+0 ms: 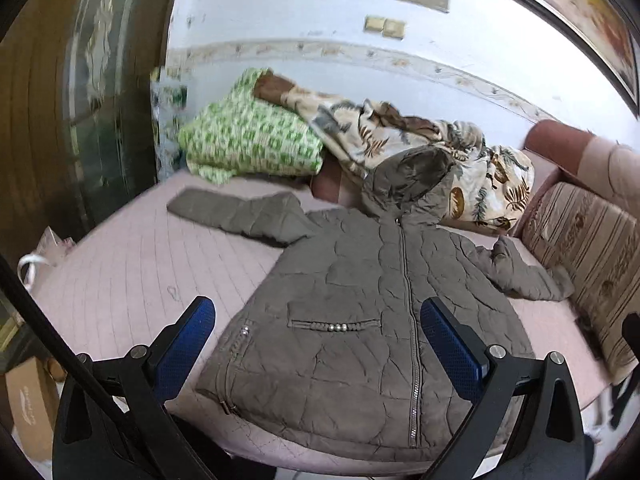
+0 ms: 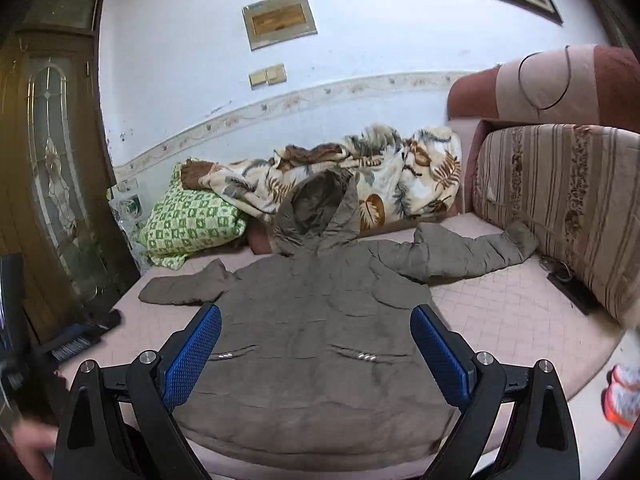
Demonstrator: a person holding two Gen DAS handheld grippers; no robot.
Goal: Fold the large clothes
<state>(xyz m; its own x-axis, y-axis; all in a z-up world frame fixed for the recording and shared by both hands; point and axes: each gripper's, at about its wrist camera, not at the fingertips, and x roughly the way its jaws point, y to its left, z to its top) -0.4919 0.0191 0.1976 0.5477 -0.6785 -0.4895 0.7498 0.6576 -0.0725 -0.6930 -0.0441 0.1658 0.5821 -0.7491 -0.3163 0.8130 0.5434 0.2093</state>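
Observation:
A large olive-brown quilted hooded jacket point(image 1: 360, 300) lies flat and zipped on the pink bed, front up, sleeves spread left and right, hood toward the wall. It also shows in the right wrist view point(image 2: 320, 320). My left gripper point(image 1: 318, 344) is open and empty, held above the jacket's lower left part near the hem. My right gripper point(image 2: 316, 344) is open and empty, held above the jacket's lower middle, near the front edge of the bed. Neither gripper touches the jacket.
A green checked pillow point(image 2: 188, 224) and a leaf-print blanket point(image 2: 380, 176) lie at the back by the wall. A striped cushion point(image 2: 560, 208) stands on the right. A dark wooden door point(image 2: 48, 168) is at left. A cardboard box point(image 1: 32, 404) sits on the floor.

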